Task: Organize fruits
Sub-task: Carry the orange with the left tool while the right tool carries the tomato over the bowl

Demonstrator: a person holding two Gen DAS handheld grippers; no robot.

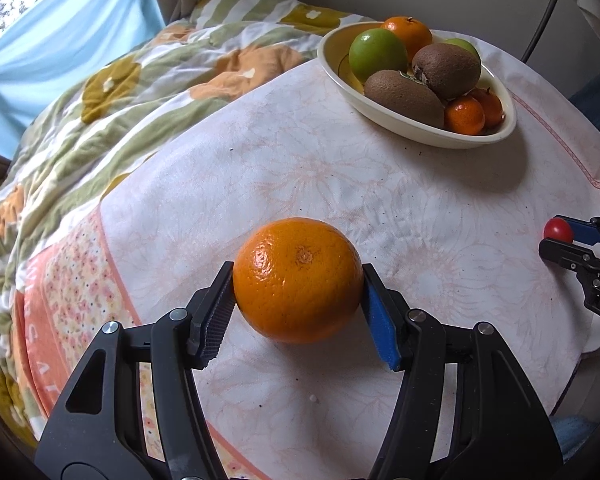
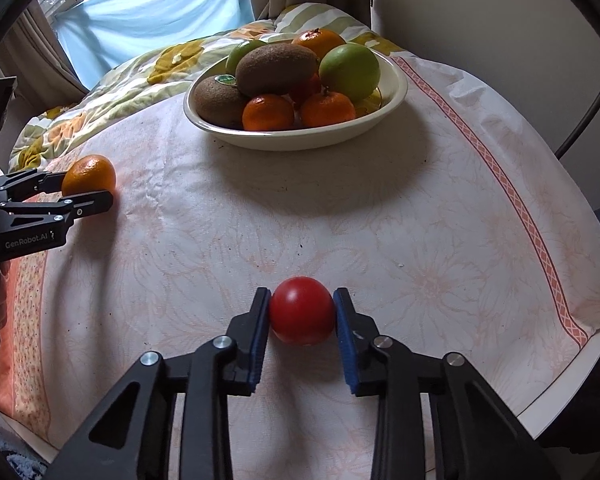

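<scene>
The round surface (image 2: 380, 216) wears a pale flowery cloth, with a bed behind it. The left hand-held gripper (image 1: 298, 280) pinches a big orange (image 1: 298, 280). The right hand-held gripper (image 2: 302, 312) pinches a red tomato (image 2: 302, 311). Both sit in front of the full fruit bowl (image 2: 396, 96). Lift slowly, squeeze softly, and put each into a gap.

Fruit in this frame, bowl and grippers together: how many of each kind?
Large orange, in left gripper: 1
Red fruit, in right gripper: 1
In the bowl:
Kiwis: 2
Green fruits: 2
Small oranges visible: 3
Total: 9
</scene>
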